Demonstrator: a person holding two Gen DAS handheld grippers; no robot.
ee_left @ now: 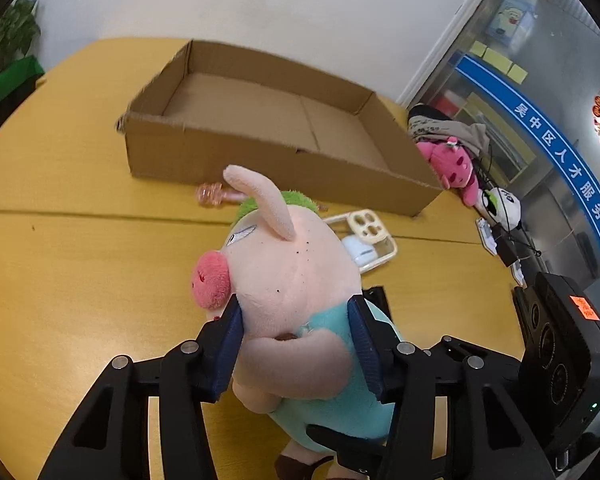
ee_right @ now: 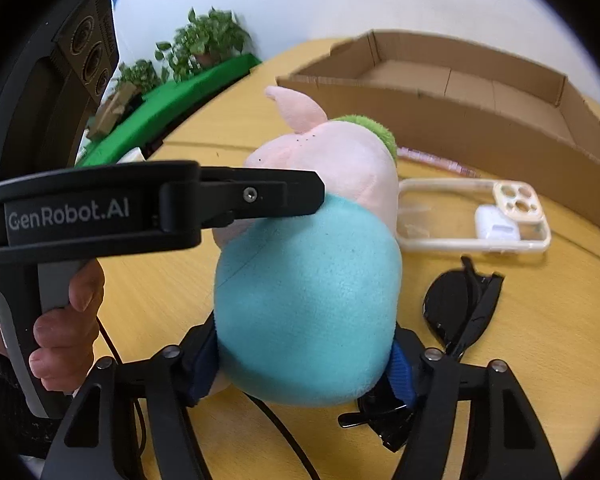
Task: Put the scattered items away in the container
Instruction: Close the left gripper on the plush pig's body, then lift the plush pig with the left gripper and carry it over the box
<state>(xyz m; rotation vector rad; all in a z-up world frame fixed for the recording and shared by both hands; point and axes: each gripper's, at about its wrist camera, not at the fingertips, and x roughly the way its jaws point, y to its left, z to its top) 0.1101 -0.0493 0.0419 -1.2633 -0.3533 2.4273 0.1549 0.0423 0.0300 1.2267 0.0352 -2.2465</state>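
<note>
A pink pig plush (ee_left: 288,280) with a turquoise shirt and green hair is held above the yellow table. My left gripper (ee_left: 296,320) is shut on its neck and shoulders. My right gripper (ee_right: 306,364) is shut on its turquoise body (ee_right: 308,312) from behind. The left gripper's finger (ee_right: 260,196) crosses the right wrist view. An open cardboard box (ee_left: 260,120) lies beyond the plush, empty; it also shows in the right wrist view (ee_right: 460,92).
On the table near the box lie a clear phone case (ee_right: 472,220) with a white earbud case (ee_right: 496,226) on it, black sunglasses (ee_right: 464,304), and a pink translucent item (ee_left: 212,194). Plush toys (ee_left: 452,164) sit at the table's right edge. Plants (ee_right: 208,40) stand behind.
</note>
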